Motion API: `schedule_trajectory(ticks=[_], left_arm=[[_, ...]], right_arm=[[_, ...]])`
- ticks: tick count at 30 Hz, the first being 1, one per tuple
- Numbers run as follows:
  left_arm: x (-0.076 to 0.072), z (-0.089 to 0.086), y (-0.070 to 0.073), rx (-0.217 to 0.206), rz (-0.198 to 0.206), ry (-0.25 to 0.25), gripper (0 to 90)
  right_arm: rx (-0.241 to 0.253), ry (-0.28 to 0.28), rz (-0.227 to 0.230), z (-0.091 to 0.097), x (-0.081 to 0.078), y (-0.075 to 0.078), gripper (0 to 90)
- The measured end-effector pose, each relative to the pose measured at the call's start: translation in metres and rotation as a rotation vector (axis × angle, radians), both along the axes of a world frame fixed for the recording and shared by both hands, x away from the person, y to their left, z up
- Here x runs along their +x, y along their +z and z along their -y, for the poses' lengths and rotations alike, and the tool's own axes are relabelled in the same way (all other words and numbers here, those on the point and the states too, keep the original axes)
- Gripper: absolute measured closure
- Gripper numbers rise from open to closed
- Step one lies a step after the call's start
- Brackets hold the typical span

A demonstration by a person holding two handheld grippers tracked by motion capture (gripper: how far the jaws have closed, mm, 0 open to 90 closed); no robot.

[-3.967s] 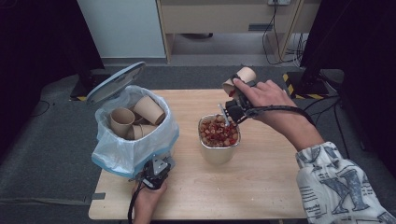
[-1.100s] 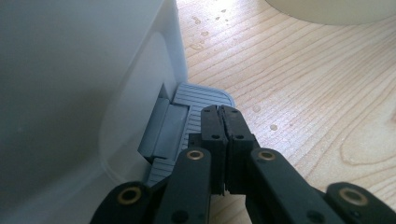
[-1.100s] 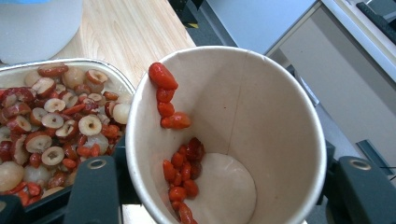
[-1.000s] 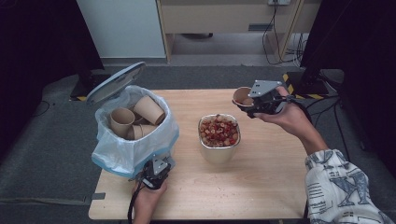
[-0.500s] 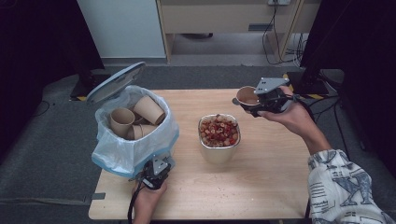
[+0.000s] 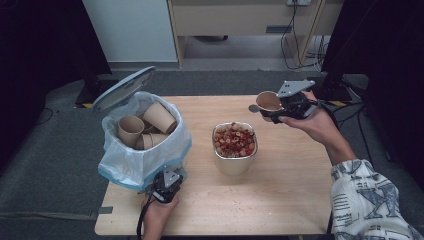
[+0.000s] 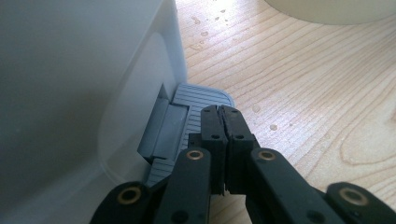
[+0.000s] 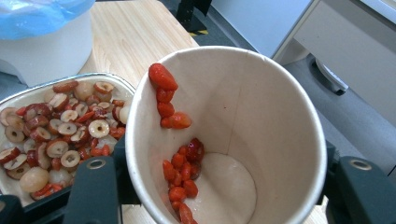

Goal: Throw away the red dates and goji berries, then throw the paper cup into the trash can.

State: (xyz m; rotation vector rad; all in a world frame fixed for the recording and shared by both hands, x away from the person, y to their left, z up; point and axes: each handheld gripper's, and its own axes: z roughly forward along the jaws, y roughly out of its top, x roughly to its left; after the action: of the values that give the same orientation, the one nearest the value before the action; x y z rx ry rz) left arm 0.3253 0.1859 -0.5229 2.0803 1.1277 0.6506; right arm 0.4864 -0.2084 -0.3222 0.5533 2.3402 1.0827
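- The white plastic pedal bin lined with a pale blue bag [image 6: 145, 160] stands at the left of the light wooden table [image 6: 280, 210], its grey lid [image 6: 122, 89] up and several brown paper cups [image 6: 159, 117] inside. The left gripper [image 7: 223, 122], its jaws closed with nothing between them, presses down on the grey ribbed pedal [image 7: 196, 100]. If this gripper slides off the pedal, I think the lid will drop and block the opening when the cup arrives.
- The square metal bowl full of sliced red dates and berries [image 6: 234, 142] stands in the middle of the table, between the bin and the held cup. A low pass over it could knock the bowl or push it.
- The right gripper [image 6: 280, 107] holds a brown paper cup with a white inside [image 8: 224, 135] by its sides, raised over the far right part of the table, right of the bowl. The wall is thin, so a hard squeeze may crush it, and a weak one may let it slip.
- Some small red berries [image 8: 180, 175] stick inside this cup. If the cup is tipped on the way to the bin, they can fall on the table.
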Motion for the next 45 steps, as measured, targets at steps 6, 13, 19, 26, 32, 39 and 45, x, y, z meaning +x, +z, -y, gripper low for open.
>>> schedule_trajectory(ticks=[6, 13, 19, 26, 32, 39, 45], left_arm=[[0.0, 0.0, 0.0, 0.001, 0.0, -0.001, 87.9], [0.0, 0.0, 0.0, 0.0, 0.002, 0.0, 87.9], [0.0, 0.001, 0.0, 0.002, 0.004, 0.001, 87.8], [0.0, 0.001, 0.0, 0.004, 0.006, 0.0, 87.8], [0.0, 0.001, 0.0, 0.006, 0.005, -0.001, 87.8], [0.0, 0.001, 0.0, 0.005, 0.008, -0.003, 87.6], [0.0, 0.001, 0.0, 0.004, 0.007, -0.003, 87.6]], right_arm=[[0.047, -0.004, -0.054, 0.004, 0.006, 0.0, 36.5], [0.092, 0.002, -0.085, 0.003, 0.01, 0.004, 36.4], [0.115, 0.026, -0.1, -0.005, 0.009, 0.01, 36.4], [0.13, 0.057, -0.121, -0.02, 0.006, 0.017, 36.2], [0.136, 0.08, -0.138, -0.033, 0.005, 0.021, 36.1], [0.145, 0.102, -0.152, -0.043, 0.004, 0.023, 36.0], [0.159, 0.111, -0.169, -0.048, 0.004, 0.025, 36.0]])
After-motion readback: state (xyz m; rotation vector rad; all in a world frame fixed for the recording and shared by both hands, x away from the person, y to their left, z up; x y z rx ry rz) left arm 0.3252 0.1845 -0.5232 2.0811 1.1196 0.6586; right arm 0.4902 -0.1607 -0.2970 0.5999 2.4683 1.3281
